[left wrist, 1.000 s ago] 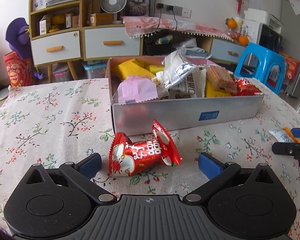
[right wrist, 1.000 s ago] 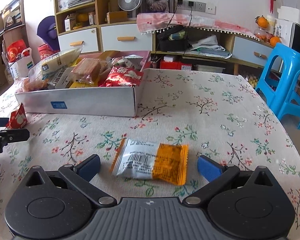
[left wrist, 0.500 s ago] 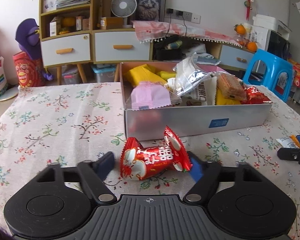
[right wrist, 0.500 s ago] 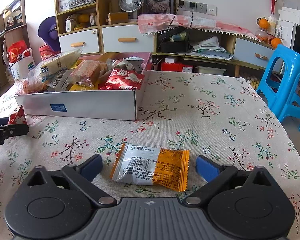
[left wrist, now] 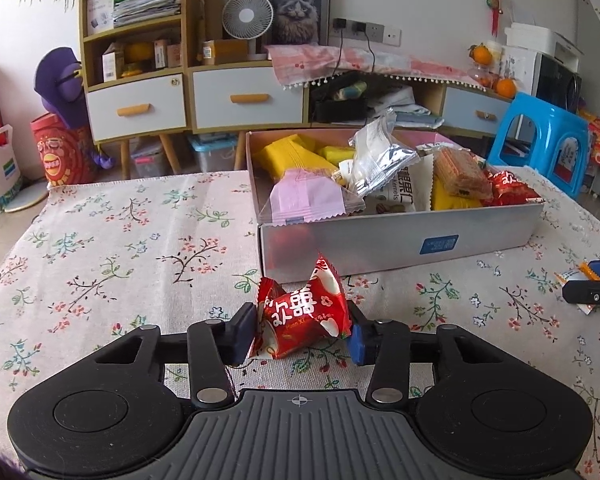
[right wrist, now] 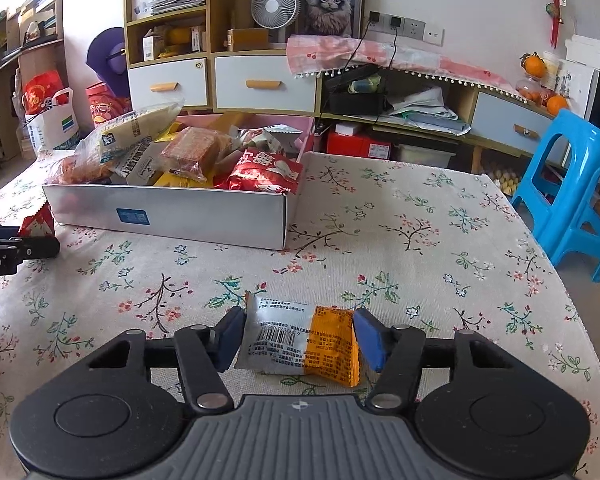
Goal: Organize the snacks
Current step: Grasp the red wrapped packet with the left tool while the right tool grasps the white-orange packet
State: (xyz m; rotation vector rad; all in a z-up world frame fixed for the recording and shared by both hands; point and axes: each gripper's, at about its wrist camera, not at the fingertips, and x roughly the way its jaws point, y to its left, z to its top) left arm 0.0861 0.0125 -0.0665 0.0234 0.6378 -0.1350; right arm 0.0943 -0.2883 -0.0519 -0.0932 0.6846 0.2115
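Observation:
A red twist-ended candy packet (left wrist: 306,312) lies on the flowered tablecloth, just in front of the silver snack box (left wrist: 380,246). My left gripper (left wrist: 302,334) has its jaws closing, and both blue pads press the packet's ends. A silver and orange packet (right wrist: 296,340) lies further right on the cloth. My right gripper (right wrist: 300,338) is closing too, its pads touching that packet's two short edges. The box (right wrist: 204,216) is heaped with several wrapped snacks. Each gripper shows at the edge of the other's view.
The table edge drops off to the right, where a blue plastic stool (right wrist: 568,192) stands. Behind the table are a wooden cabinet with drawers (left wrist: 188,96), a small fan (left wrist: 246,12) and bags on the floor (left wrist: 60,152).
Both grippers went from wide open to closed in on their packets. The red packet has been squeezed up between the left pads; the silver and orange one has buckled slightly.

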